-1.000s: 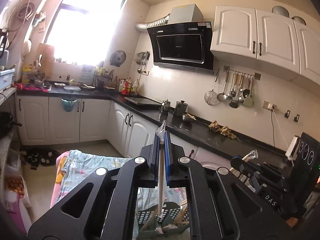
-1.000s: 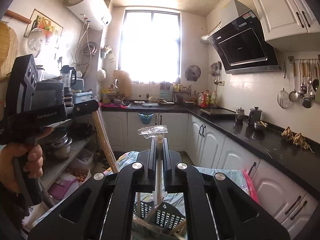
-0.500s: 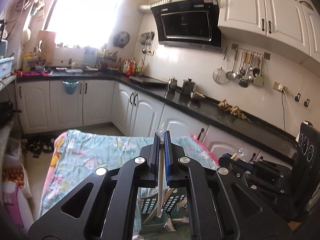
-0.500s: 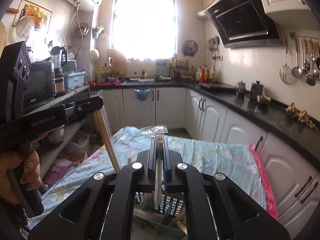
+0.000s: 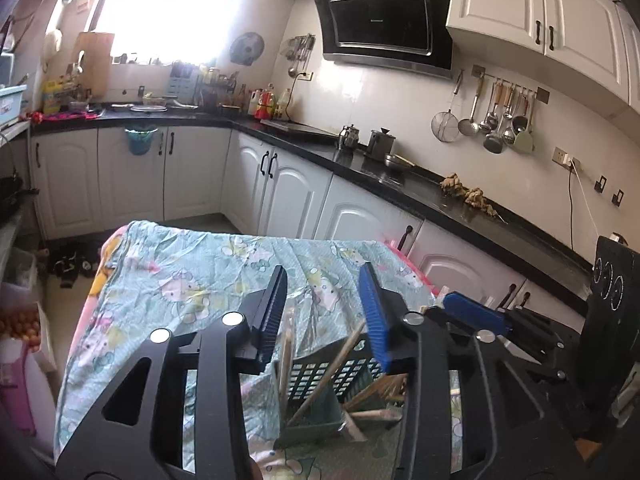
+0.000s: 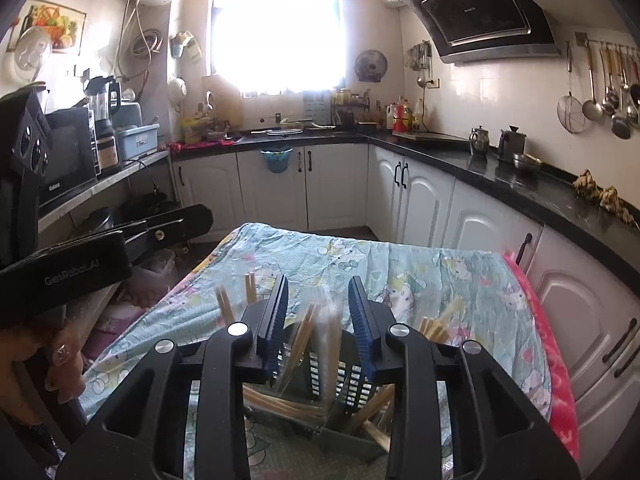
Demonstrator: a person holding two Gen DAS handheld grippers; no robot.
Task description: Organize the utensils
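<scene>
A dark green slotted basket [image 5: 316, 404] stands on the table and holds several wooden chopsticks [image 5: 320, 380], some in clear plastic sleeves. My left gripper [image 5: 323, 316] is open just above the basket, with nothing between its fingers. My right gripper [image 6: 318, 316] is open above the same basket [image 6: 344, 384]; a sleeved chopstick pair [image 6: 328, 344] stands loose in the gap between its fingers, blurred. The right gripper also shows at the right of the left wrist view [image 5: 472, 316].
The table carries a light blue cartoon-print cloth [image 5: 180, 280] with a pink edge [image 6: 556, 364]. White cabinets and a black countertop [image 5: 400, 176] run behind and to the right. A shelf with a microwave [image 6: 68, 152] stands on the left.
Both grippers tilted down toward the basket and opened. The wrapped chopsticks each one held have dropped out of the grip into the basket.
</scene>
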